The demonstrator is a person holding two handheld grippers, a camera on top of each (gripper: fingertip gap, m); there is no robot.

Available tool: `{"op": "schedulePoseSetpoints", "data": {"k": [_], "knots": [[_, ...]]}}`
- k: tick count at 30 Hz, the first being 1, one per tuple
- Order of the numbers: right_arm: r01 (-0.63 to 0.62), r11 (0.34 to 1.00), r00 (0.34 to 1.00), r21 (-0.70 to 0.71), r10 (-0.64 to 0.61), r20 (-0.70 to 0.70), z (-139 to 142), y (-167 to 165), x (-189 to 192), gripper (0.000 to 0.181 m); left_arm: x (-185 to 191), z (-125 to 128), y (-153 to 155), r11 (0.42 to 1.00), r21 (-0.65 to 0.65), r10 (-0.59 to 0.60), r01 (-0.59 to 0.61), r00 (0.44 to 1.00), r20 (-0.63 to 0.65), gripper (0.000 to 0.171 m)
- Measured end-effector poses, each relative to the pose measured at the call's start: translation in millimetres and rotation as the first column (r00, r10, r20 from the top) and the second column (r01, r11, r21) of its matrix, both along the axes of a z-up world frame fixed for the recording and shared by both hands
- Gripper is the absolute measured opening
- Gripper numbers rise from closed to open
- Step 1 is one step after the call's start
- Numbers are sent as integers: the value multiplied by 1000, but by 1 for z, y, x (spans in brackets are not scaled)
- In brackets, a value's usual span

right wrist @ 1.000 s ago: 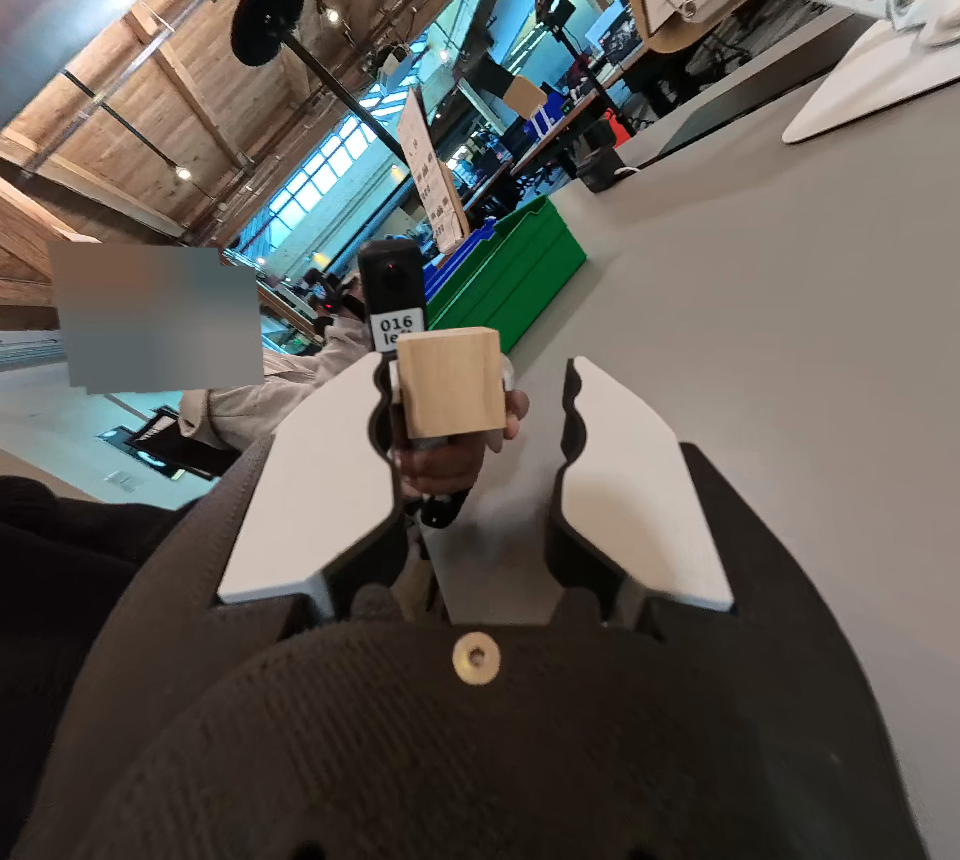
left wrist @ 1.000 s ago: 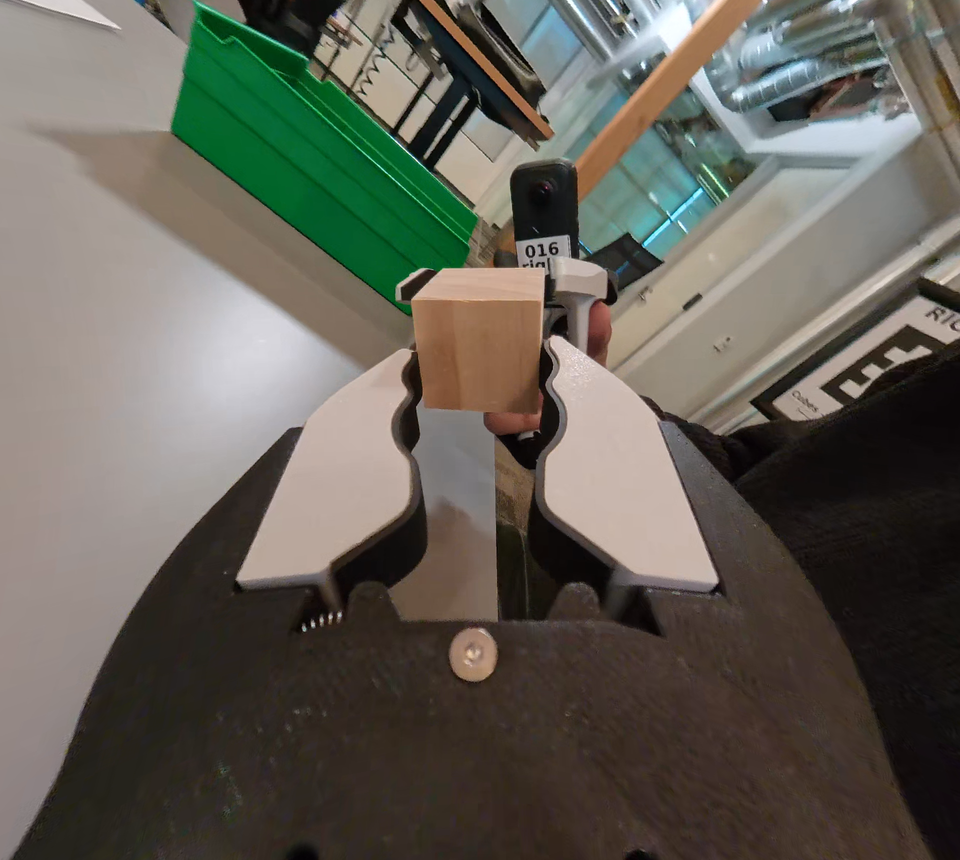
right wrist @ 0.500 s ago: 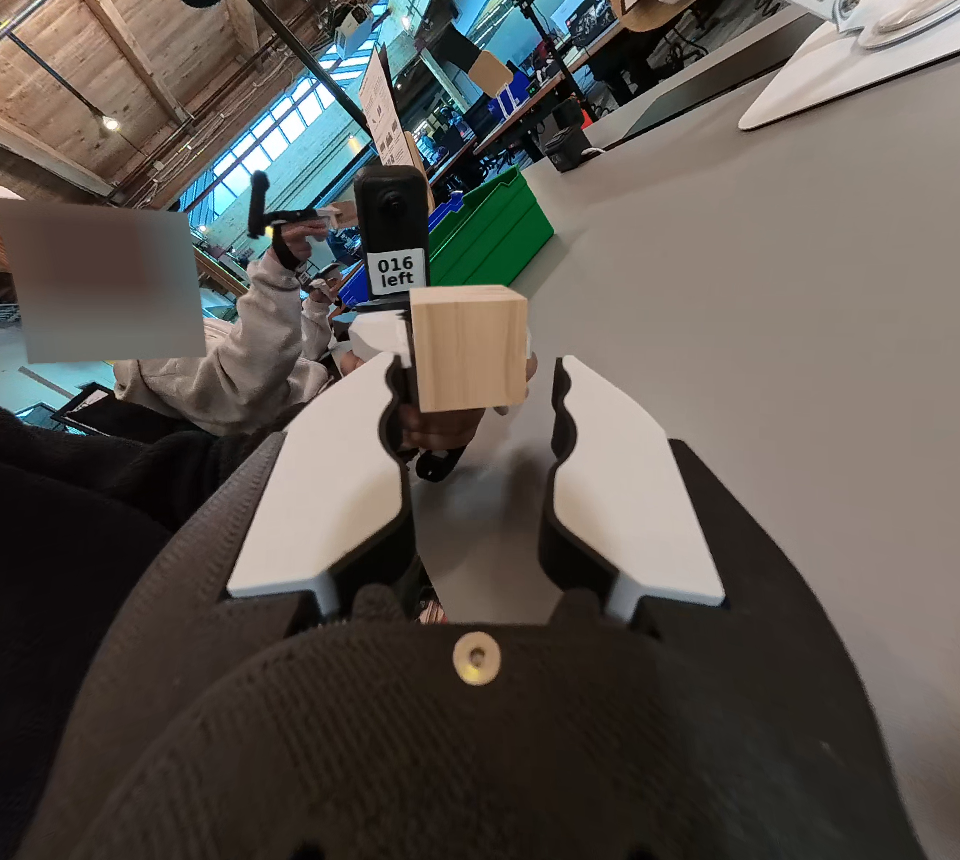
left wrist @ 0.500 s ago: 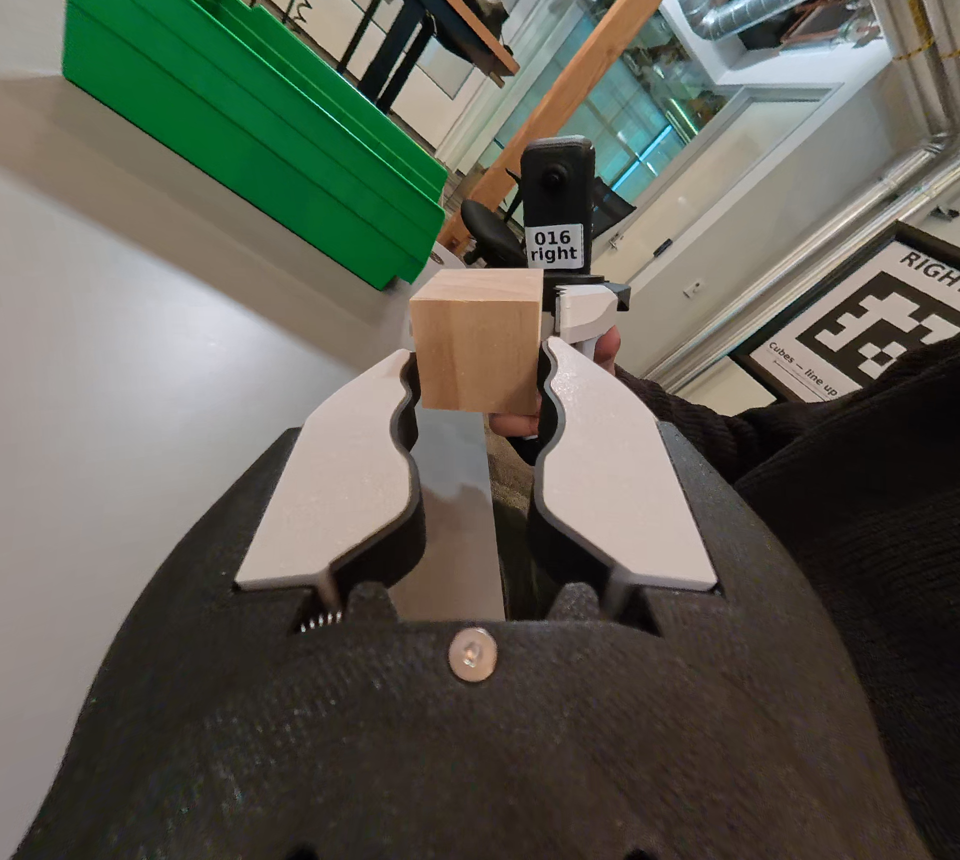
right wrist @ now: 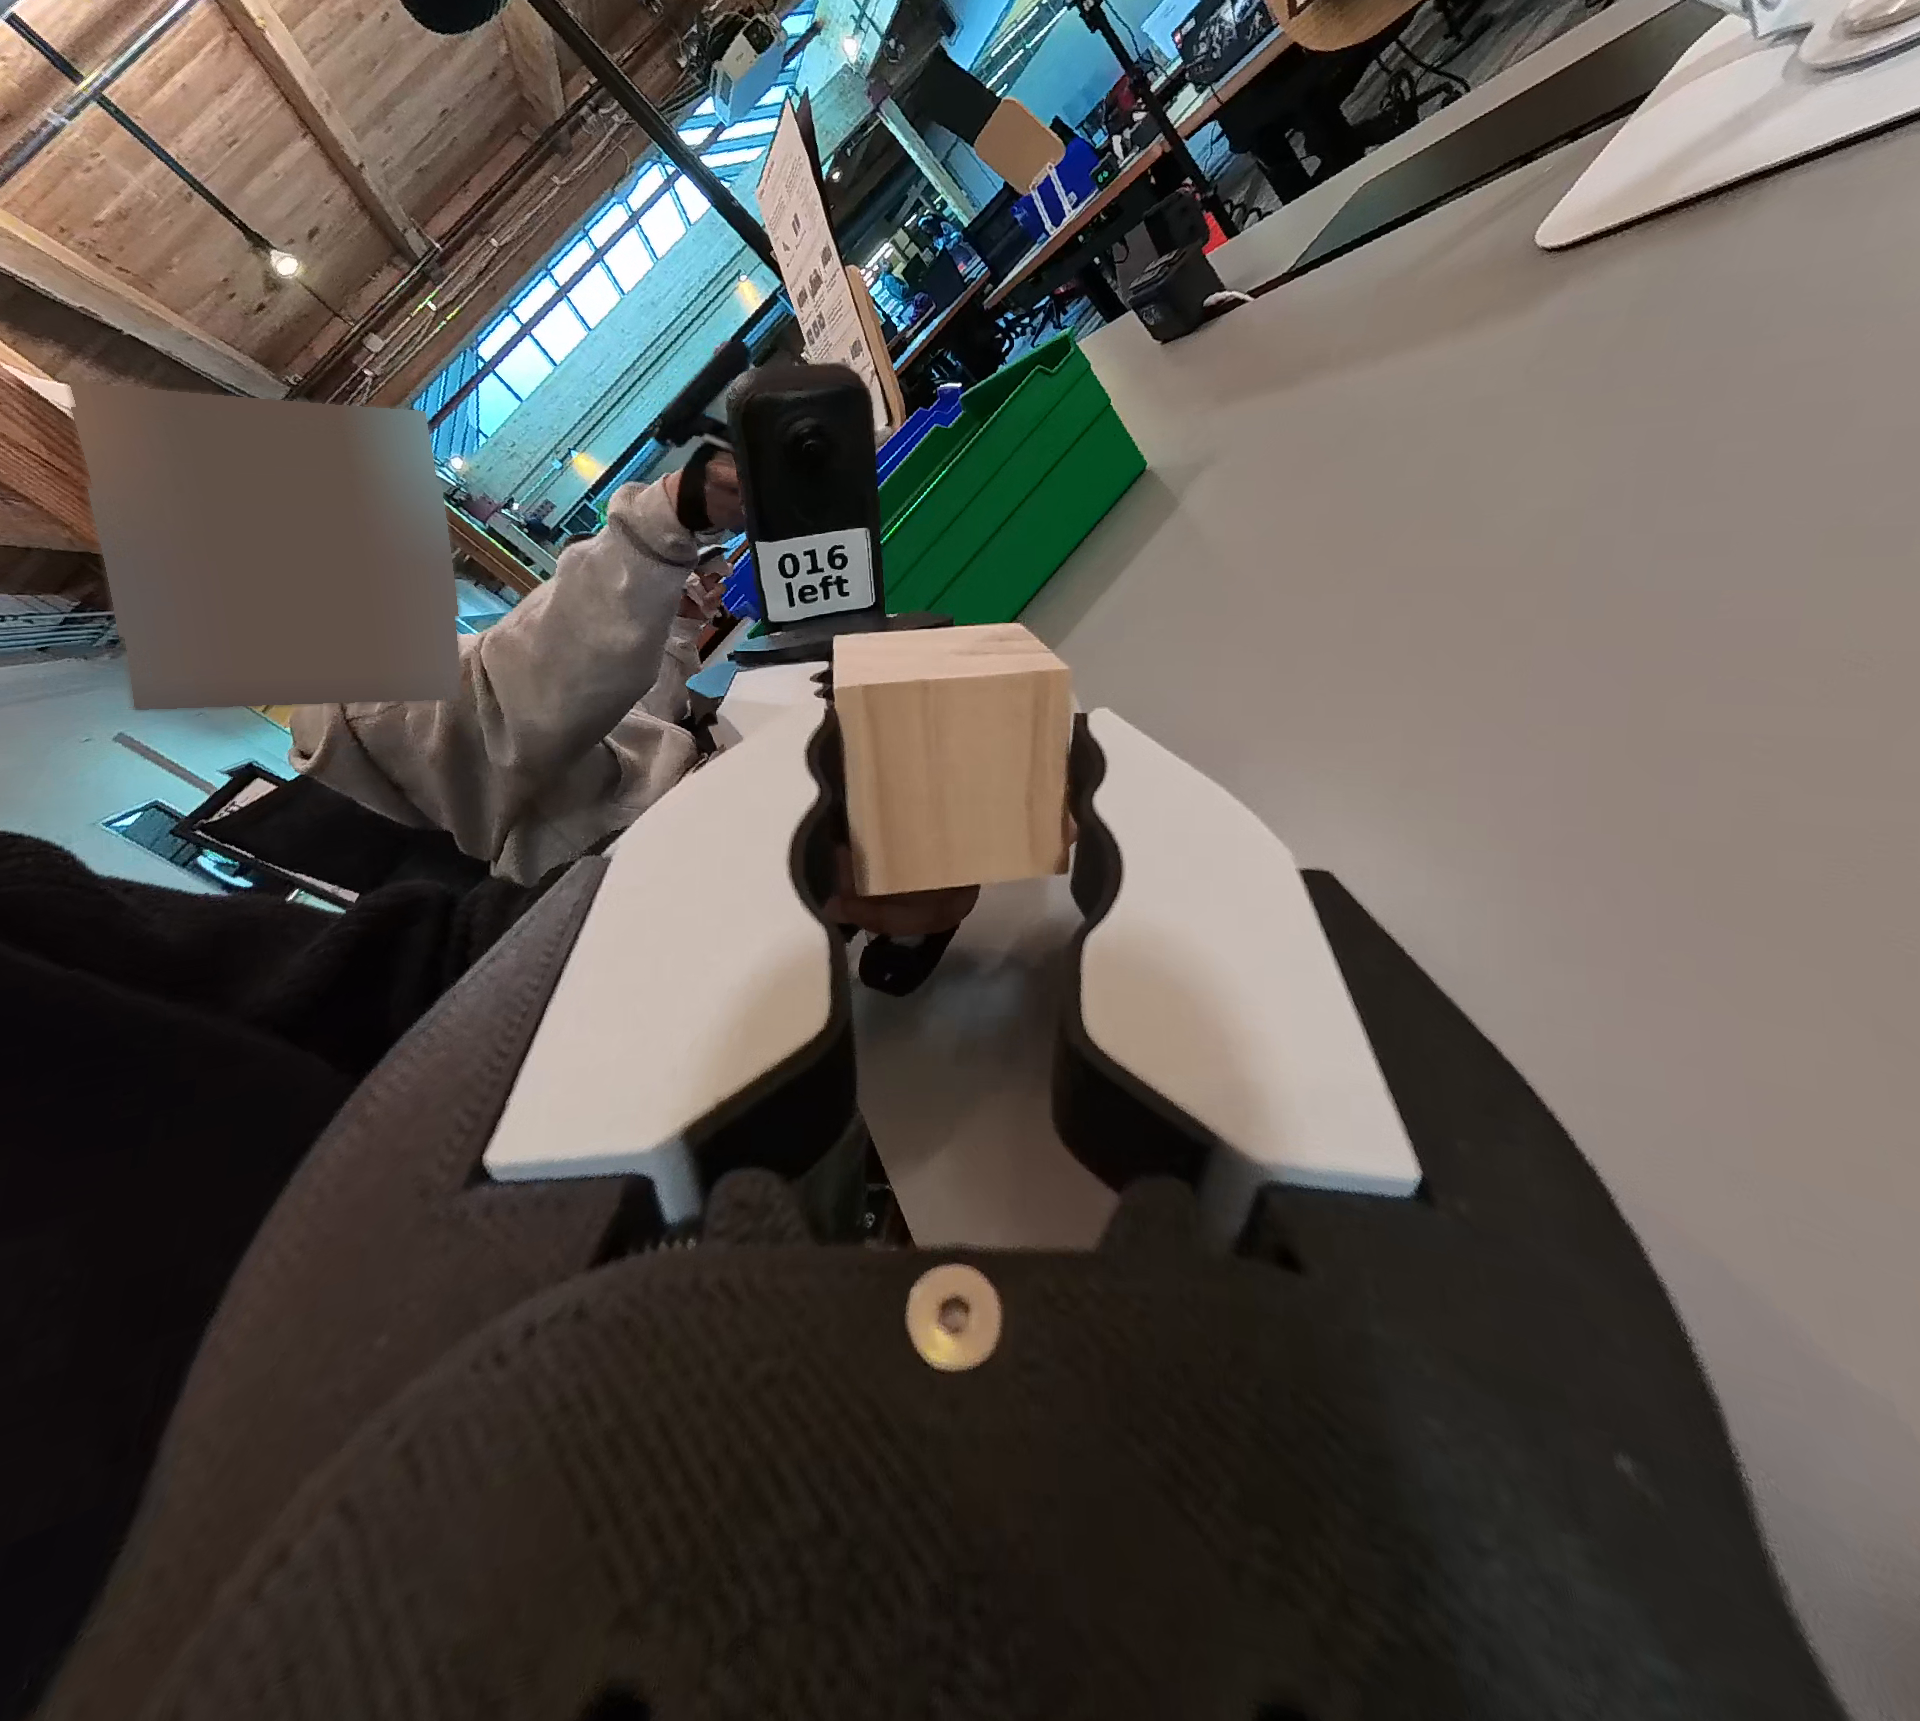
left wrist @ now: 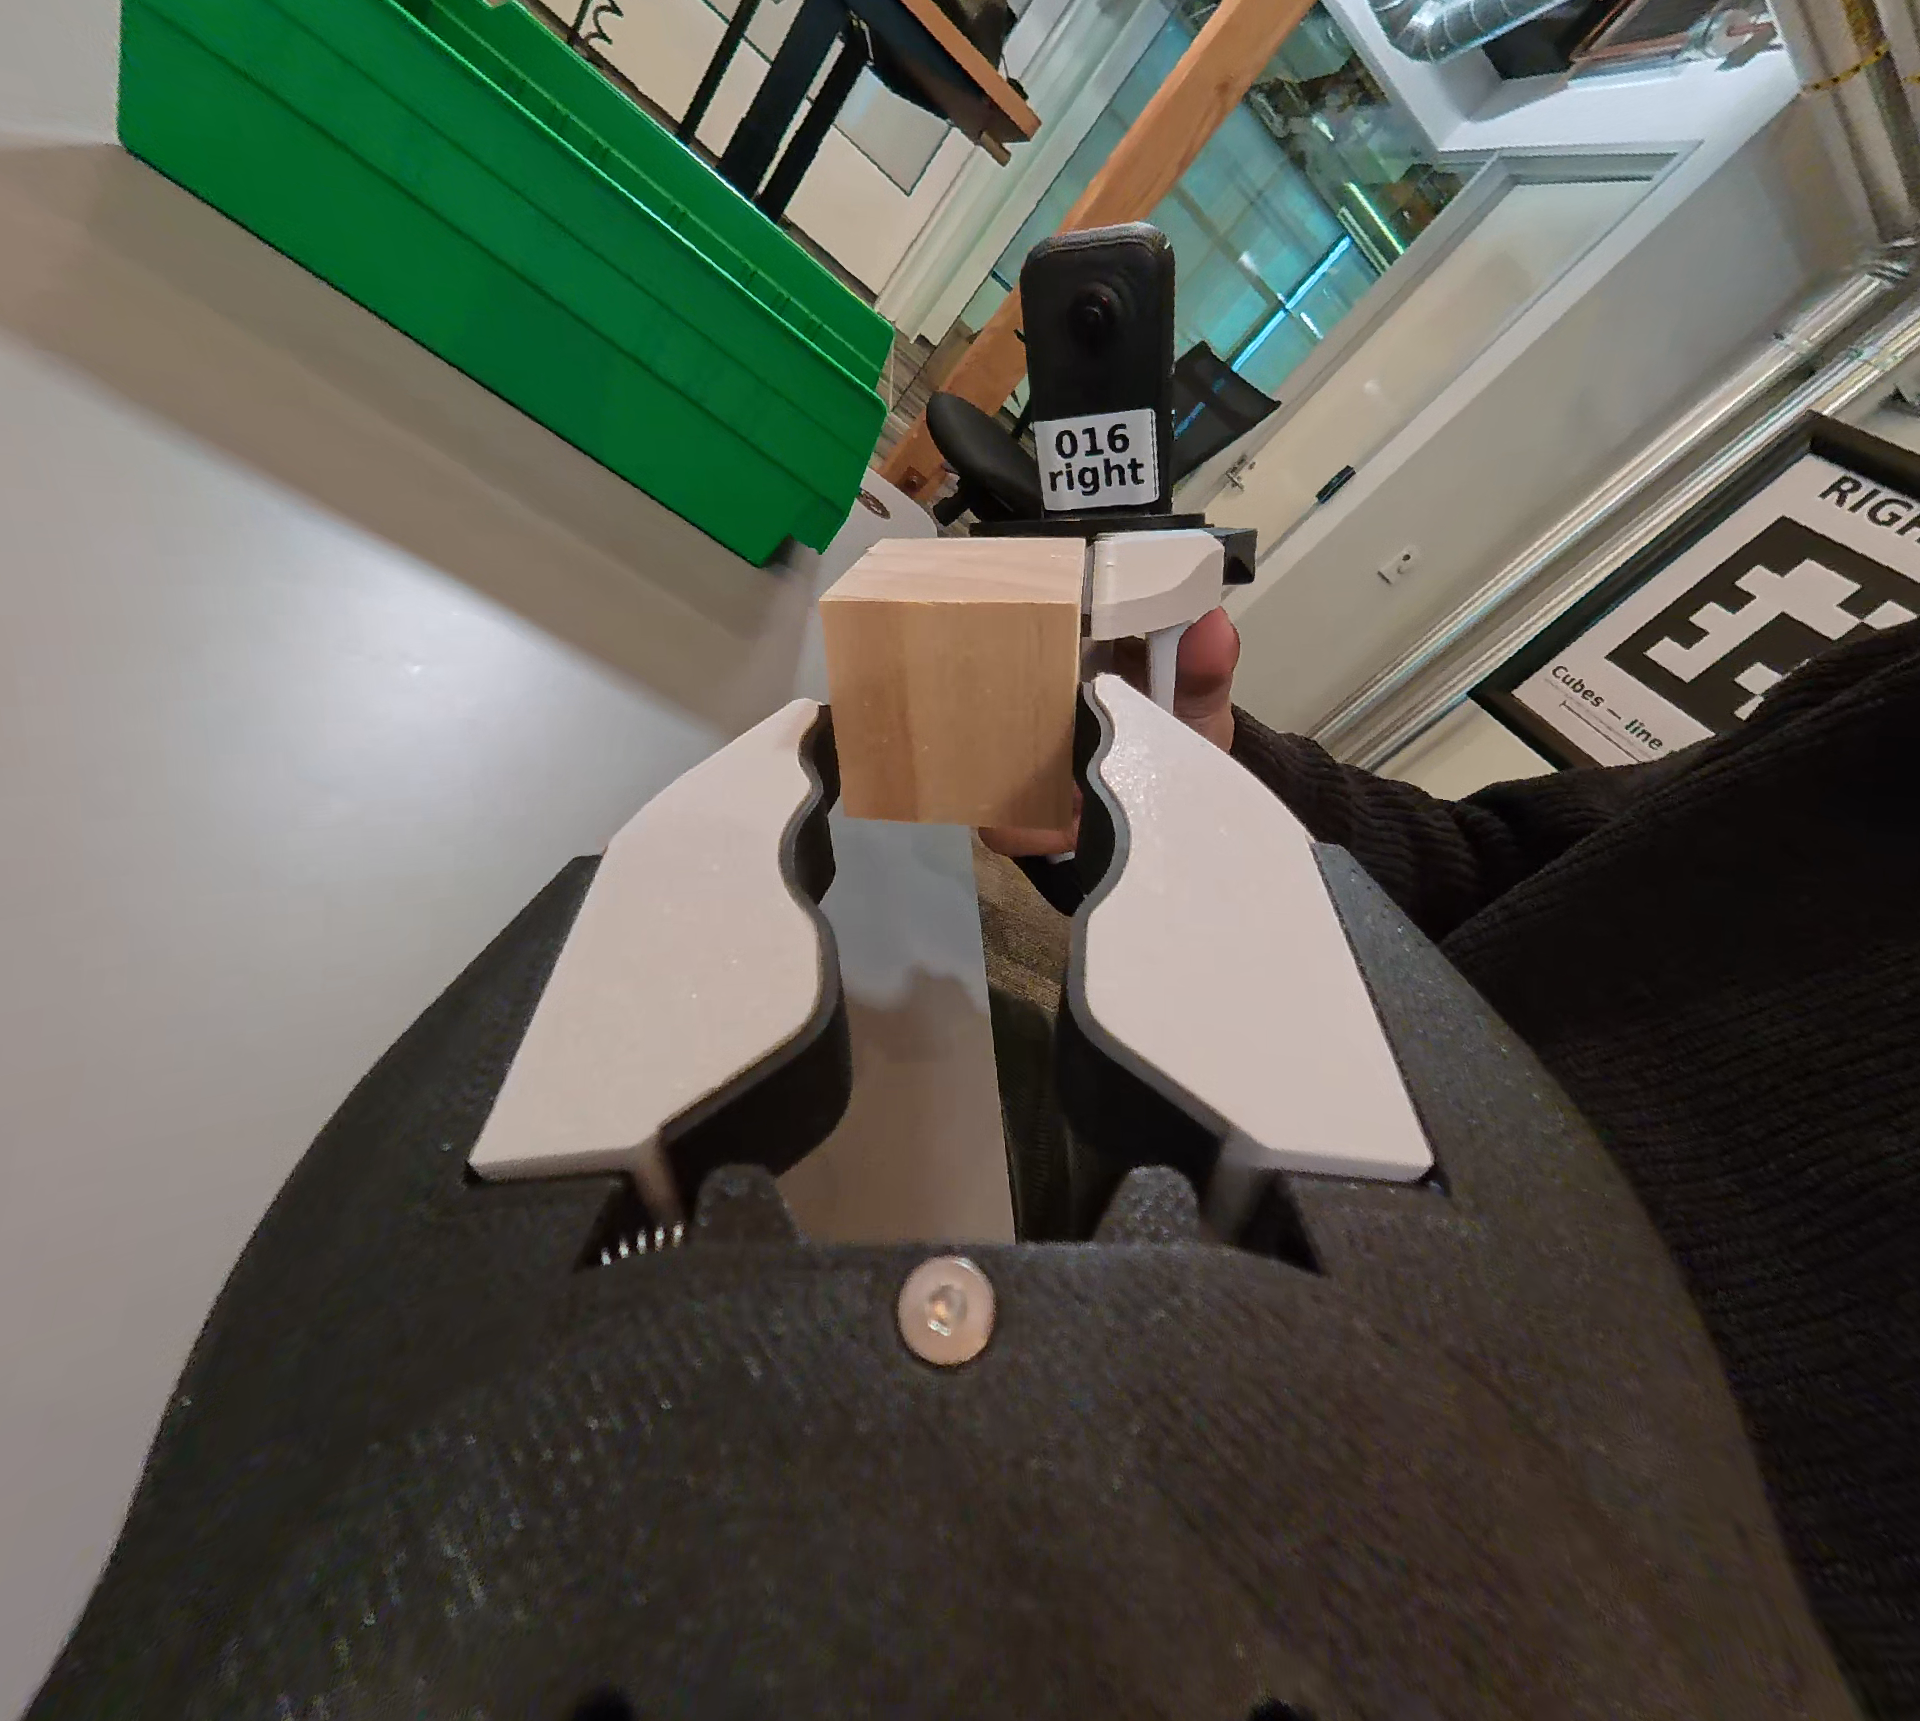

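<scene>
A light wooden cube (left wrist: pixel 951 715) sits between the white fingertips of my left gripper (left wrist: pixel 954 736), which is shut on its two side faces and holds it above the grey table (left wrist: pixel 208 736). My right gripper (right wrist: pixel 948 767) faces it from the other side and is also shut on the cube (right wrist: pixel 951 778), its fingers (right wrist: pixel 1174 892) touching both sides. The right gripper's camera (left wrist: pixel 1101 383) and one white finger (left wrist: pixel 1153 601) show behind the cube in the left wrist view. The left gripper's camera (right wrist: pixel 805 487) shows behind it in the right wrist view.
Stacked green bins (left wrist: pixel 468 217) stand on the table beyond the grippers and also show in the right wrist view (right wrist: pixel 997 508). A white stand base (right wrist: pixel 1745 113) and a small black box (right wrist: pixel 1174 300) sit farther off. A person in a light hoodie (right wrist: pixel 561 715) is at the left.
My right gripper was open beside the cube and has moved in and closed on it. My left gripper has kept its hold throughout; both views have tilted slightly.
</scene>
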State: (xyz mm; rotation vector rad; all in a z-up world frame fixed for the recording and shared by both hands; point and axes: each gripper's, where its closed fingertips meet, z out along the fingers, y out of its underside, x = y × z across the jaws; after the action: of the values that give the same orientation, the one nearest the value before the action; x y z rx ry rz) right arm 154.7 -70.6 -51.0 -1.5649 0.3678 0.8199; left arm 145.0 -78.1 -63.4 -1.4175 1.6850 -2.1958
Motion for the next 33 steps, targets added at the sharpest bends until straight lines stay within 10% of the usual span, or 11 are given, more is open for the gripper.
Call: {"op": "schedulePoseSetpoints", "data": {"k": [33], "knots": [[-117,993,993,12,117,17,1,28,-22,41,-17,9,36,984,-149,95,-97,995,-20,45]]}}
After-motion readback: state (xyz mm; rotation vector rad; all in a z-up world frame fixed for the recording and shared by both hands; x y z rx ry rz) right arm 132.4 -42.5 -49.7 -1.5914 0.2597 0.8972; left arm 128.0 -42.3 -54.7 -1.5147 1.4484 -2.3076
